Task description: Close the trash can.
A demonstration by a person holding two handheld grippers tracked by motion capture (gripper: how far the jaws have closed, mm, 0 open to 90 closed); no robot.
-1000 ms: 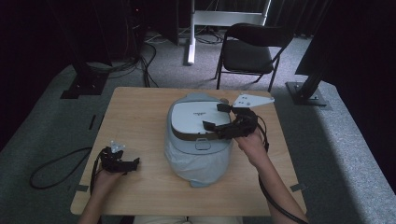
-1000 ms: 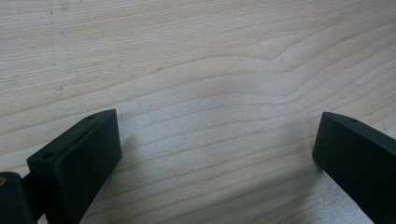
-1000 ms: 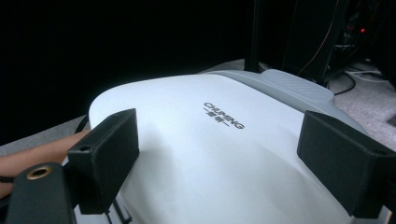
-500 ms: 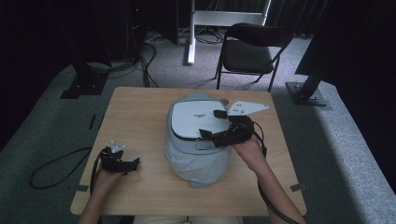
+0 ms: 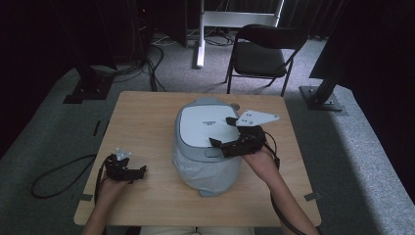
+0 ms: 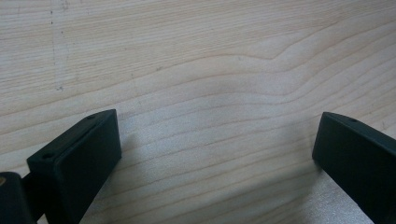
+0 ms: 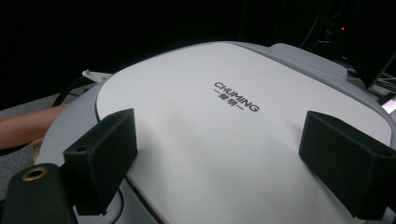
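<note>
Wood table (image 5: pixel 147 117), rice cooker (image 5: pixel 208 129) long axis front-back, right tool (image 5: pixel 224 132) wide open over lid, left tool (image 6: pixel 215 154) open, empty.

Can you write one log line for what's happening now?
left claw: open, on wooden table | right claw: open, over white-lidded grey cooker

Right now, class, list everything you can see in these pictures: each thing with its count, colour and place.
Table: one, light wood, centre.
Rice cooker: one, white lid marked CHUMING, grey body, mid-table, lid shut.
Folding chair: one, black, beyond the table.
Floor cables: several, black, on grey carpet behind the table.
Left gripper: one, black, open, low over the table's near left.
Right gripper: one, black, open, over the cooker's lid.
</note>
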